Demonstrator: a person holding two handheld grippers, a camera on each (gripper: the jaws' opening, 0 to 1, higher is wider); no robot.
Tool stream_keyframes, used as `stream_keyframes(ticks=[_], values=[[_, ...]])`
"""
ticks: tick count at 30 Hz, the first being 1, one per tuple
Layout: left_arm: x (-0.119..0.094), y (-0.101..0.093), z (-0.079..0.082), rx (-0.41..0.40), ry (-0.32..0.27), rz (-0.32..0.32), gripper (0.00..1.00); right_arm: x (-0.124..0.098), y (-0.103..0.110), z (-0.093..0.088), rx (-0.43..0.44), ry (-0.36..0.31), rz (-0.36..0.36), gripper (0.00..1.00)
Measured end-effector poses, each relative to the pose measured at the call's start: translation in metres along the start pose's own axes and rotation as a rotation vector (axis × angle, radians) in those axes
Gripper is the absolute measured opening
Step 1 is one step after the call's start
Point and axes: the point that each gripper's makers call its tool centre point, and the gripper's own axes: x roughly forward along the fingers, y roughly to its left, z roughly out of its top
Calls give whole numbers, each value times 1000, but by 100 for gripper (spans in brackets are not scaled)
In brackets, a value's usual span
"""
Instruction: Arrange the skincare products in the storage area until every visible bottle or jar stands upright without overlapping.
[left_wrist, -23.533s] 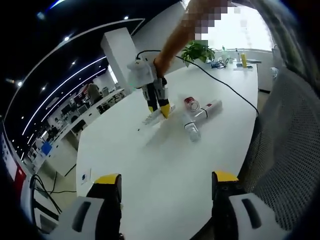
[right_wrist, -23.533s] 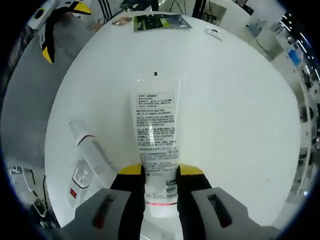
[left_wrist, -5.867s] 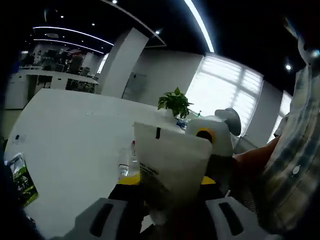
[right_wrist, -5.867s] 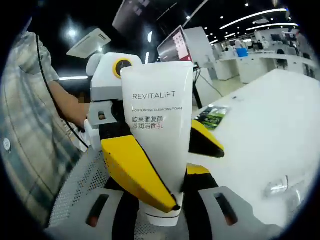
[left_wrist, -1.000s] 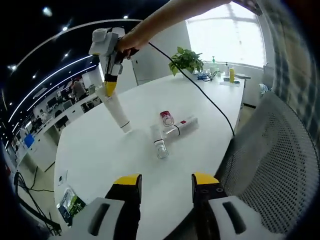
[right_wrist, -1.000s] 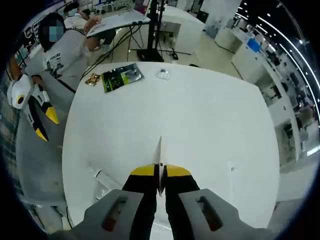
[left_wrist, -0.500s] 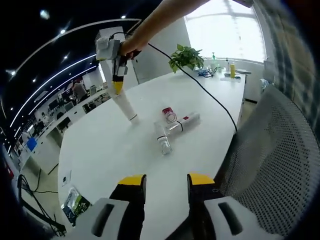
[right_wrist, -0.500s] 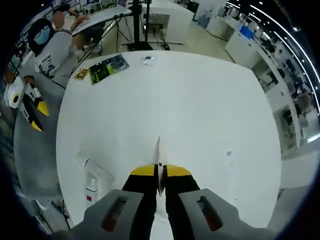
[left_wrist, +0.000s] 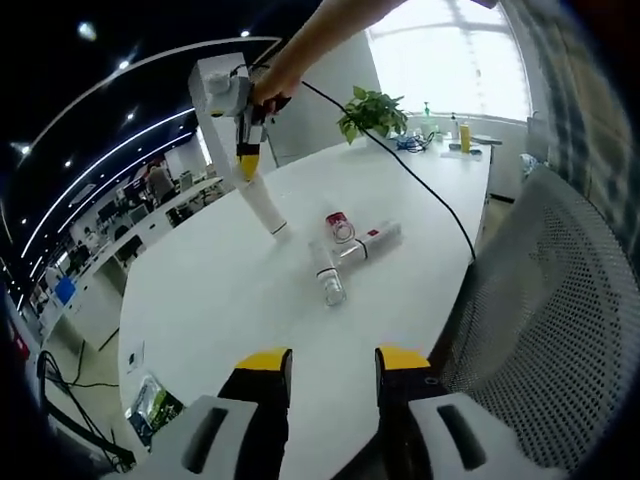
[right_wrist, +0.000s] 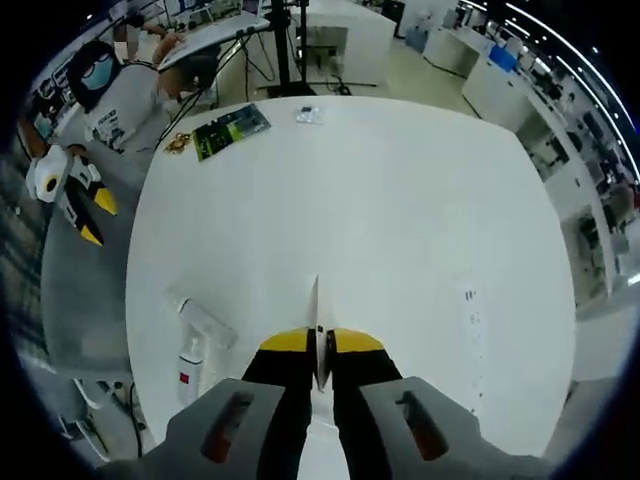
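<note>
While no label reads, right claw pinches white tube; left claw spread.

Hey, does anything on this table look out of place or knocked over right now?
Yes. Three skincare containers lie on their sides in a crossed pile on the white table, none upright. The right gripper holds a white tube cap-down, leaning.

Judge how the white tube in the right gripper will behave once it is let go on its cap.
The white tube, held at its flat crimped end by the right gripper, leans with its cap on the table. Tall over a narrow cap, it probably tips easily. Its body likely flexes when squeezed.
</note>
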Motion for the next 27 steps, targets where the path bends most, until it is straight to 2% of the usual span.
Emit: stream_keyframes(ticks=[3, 7, 10, 15, 19, 27], values=[[0, -3, 0, 8, 0, -7, 34, 0, -6, -5, -13, 11, -27, 6], [0, -2, 1, 12, -1, -4, 34, 3, -1, -13, 1, 33, -16, 8], [0, -3, 1, 12, -2, -8, 34, 4, -1, -19, 1, 58, -28, 15], [1, -7, 1, 21, 0, -23, 34, 0, -5, -15, 18, 37, -46, 20], [1, -6, 2, 31, -2, -17, 36, -3, -3, -16, 29, 34, -49, 21], [3, -14, 5, 34, -12, -57, 39, -11, -2, -21, 56, 40, -79, 26]])
